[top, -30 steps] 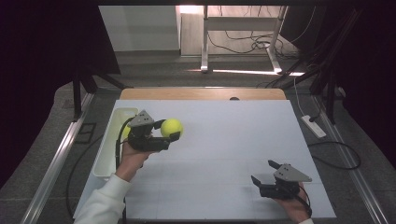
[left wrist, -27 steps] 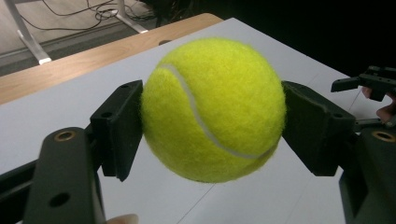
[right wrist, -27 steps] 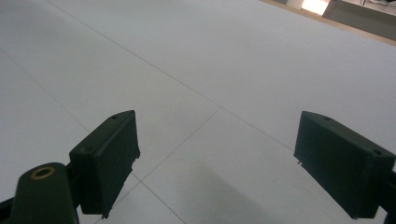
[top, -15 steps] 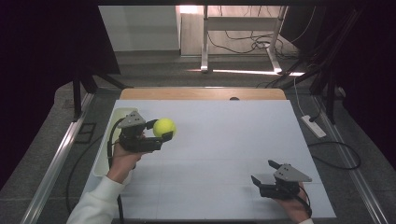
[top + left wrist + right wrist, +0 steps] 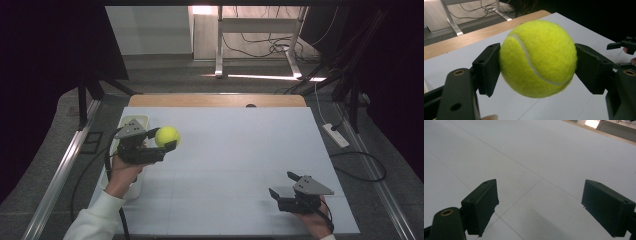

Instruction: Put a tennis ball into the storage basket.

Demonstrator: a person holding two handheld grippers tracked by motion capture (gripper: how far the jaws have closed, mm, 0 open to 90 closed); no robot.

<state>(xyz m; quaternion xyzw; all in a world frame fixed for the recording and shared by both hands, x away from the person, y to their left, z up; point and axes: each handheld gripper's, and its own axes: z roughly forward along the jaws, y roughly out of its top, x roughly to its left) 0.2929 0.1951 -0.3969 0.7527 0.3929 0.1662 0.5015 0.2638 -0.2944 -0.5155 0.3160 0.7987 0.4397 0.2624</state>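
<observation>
Tennis ball (image 5: pixel 167 136) sits clamped between the jaws of the left gripper (image 5: pixel 162 142), lifted above the table's (image 5: pixel 240 150) left side near a pale tray (image 5: pixel 131 121), so the pickup looks done and placing remains. Right gripper (image 5: pixel 282 187) rests near the table's front right corner, jaws apart and empty.

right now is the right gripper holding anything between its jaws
No, the right gripper has its jaws spread apart with just the bare white table between them, while the tennis ball sits in the left gripper.
</observation>
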